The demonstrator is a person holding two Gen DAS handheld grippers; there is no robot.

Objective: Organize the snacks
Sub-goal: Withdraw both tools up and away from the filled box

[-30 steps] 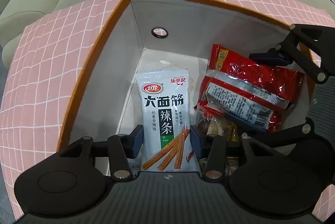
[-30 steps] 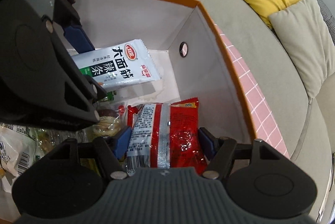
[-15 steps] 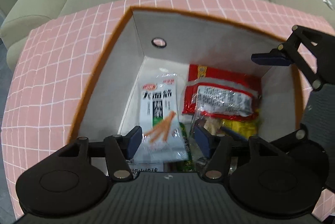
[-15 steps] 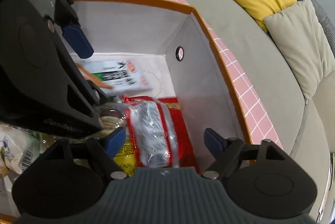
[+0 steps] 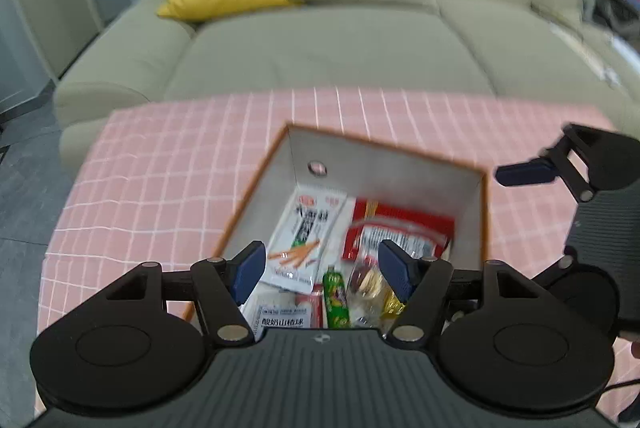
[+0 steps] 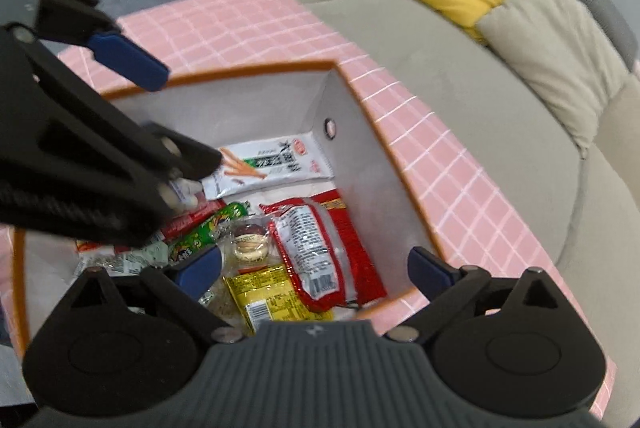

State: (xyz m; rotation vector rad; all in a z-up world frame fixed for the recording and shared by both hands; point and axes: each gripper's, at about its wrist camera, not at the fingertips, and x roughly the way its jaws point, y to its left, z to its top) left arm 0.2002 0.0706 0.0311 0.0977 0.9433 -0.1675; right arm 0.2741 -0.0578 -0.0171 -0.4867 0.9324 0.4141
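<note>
Looks like the drop-off step: both the left hand-held gripper (image 5: 322, 266) and right hand-held gripper (image 6: 314, 270) are opening with nothing between them, the white spicy-strip snack packet (image 5: 306, 238) and red foil snack bag (image 6: 320, 248) lie in the far corner of the orange-rimmed pink checked storage box (image 6: 400, 164), so next is probably fetching more snacks.

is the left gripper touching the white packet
Apart. The left wrist view shows the left gripper above the box, jaws opening, the white packet lying flat below.
</note>
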